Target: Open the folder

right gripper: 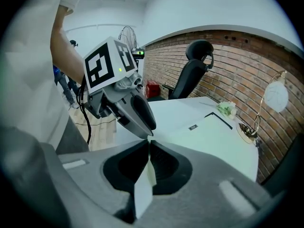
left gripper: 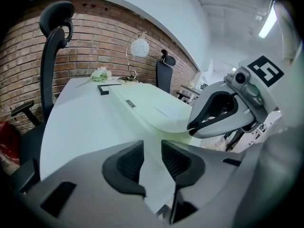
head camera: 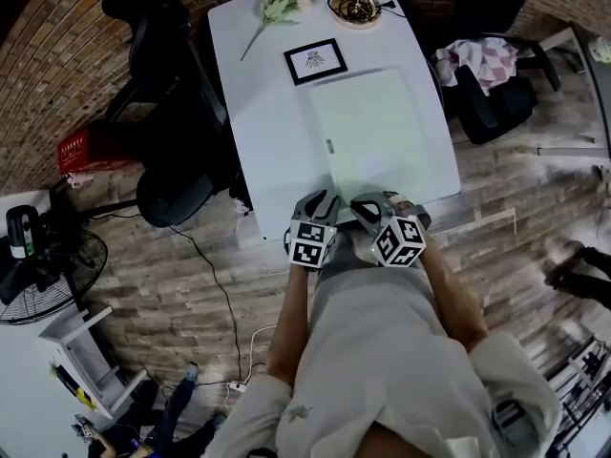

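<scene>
Head view: pale green folder [head camera: 368, 127] lies on the white table [head camera: 258, 84], its near edge at the person's side.
Left gripper view: left gripper [left gripper: 152, 150] has its jaws apart, pressing on nothing; the folder's near edge curls upward just beyond.
Right gripper view: right gripper [right gripper: 148, 148] is clamped on the folder's thin cover edge.

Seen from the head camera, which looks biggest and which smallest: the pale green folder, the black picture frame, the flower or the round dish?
1. folder, by far the largest.
2. picture frame.
3. flower and round dish: too alike to rank; the flower is longer with its stem but thinner.
</scene>
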The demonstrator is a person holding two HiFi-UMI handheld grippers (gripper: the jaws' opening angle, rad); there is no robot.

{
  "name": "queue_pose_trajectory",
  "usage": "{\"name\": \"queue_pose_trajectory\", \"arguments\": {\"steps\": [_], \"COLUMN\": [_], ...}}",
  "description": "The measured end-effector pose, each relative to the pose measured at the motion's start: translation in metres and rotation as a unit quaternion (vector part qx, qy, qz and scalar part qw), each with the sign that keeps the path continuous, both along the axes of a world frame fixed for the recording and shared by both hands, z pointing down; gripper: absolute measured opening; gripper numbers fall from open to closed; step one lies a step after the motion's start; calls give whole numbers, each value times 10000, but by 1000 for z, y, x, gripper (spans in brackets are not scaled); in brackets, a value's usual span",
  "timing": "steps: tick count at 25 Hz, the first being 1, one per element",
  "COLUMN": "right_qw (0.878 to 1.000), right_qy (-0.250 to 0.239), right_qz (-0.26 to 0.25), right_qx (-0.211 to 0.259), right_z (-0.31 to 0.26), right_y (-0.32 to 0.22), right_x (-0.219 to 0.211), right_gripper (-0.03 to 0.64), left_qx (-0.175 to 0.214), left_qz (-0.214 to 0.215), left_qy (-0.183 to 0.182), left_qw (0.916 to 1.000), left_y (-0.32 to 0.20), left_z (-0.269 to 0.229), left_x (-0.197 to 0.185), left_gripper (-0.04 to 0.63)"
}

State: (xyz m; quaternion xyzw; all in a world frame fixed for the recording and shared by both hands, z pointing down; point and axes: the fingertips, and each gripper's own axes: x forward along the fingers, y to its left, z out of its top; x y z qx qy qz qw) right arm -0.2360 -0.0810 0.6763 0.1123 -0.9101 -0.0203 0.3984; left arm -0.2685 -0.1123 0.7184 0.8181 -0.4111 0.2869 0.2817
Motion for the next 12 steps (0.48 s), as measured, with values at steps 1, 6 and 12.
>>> {"name": "queue_pose_trajectory", "arguments": {"steps": [1, 6, 12], "right_qw": [10000, 9998, 9994], "right_qy": [-14, -90, -147], "right_qz": [30, 152, 252], "right_qx": [16, 90, 160], "right_z": [-1, -10, -19], "right_y": [0, -1, -4], "right_x": [0, 1, 4], "right_gripper": [17, 14, 12], "left_qx": [9, 46, 70], "left_qz": [9, 62, 38], "left_qy": [10, 68, 115], "left_qw": [10000, 9999, 9999], "left_y": [0, -3, -4], "left_z": [0, -6, -9], "left_x": [0, 3, 4], "left_gripper": [115, 115, 115]}}
